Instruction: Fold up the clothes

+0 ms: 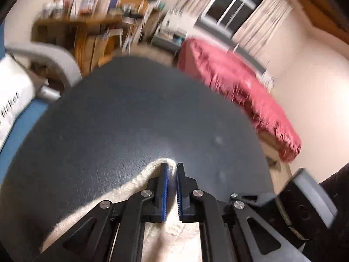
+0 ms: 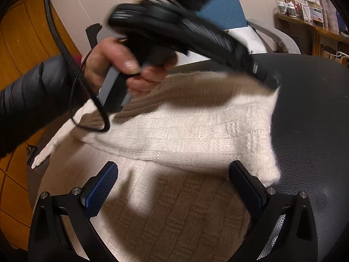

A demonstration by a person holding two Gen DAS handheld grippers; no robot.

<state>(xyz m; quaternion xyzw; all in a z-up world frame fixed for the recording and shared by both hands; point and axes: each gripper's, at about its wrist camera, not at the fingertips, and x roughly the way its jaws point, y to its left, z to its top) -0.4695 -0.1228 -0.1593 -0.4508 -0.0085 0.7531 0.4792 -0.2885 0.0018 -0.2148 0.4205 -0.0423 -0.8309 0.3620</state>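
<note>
On my left wrist view, a white cushion (image 1: 13, 100) with dark lettering sits at the far left edge, on something blue. Next comes the dark tabletop (image 1: 130, 120), which fills the middle. A cream knit sweater (image 1: 130, 185) runs up from the lower left, and my left hand-held gripper (image 1: 172, 171) has its blue-padded fingers nearly together, clamped on the sweater's edge, which pokes up between the tips. Further right, a red blanket (image 1: 235, 85) with a fringe lies draped past the tabletop, below a window (image 1: 231, 6) with pale curtains. The whole view is blurred.

On my right wrist view, a dark puffy sleeve (image 2: 28, 100) enters from the left, and the hand (image 2: 115, 65) grips the handle of the left hand-held gripper, with a coiled cable (image 2: 72, 69) looping down beside it. That tool reaches right across the frame and its tip meets a raised corner of the sweater (image 2: 185, 131) near the upper right; one fold lies lifted over the flat part below. At the bottom, my right hand-held gripper (image 2: 174, 174) hangs just above the sweater with its fingers wide apart, holding nothing. To the right the tabletop (image 2: 312, 120) shows bare and leathery, and a shelf (image 2: 305, 19) with small items stands at the far right.
</note>
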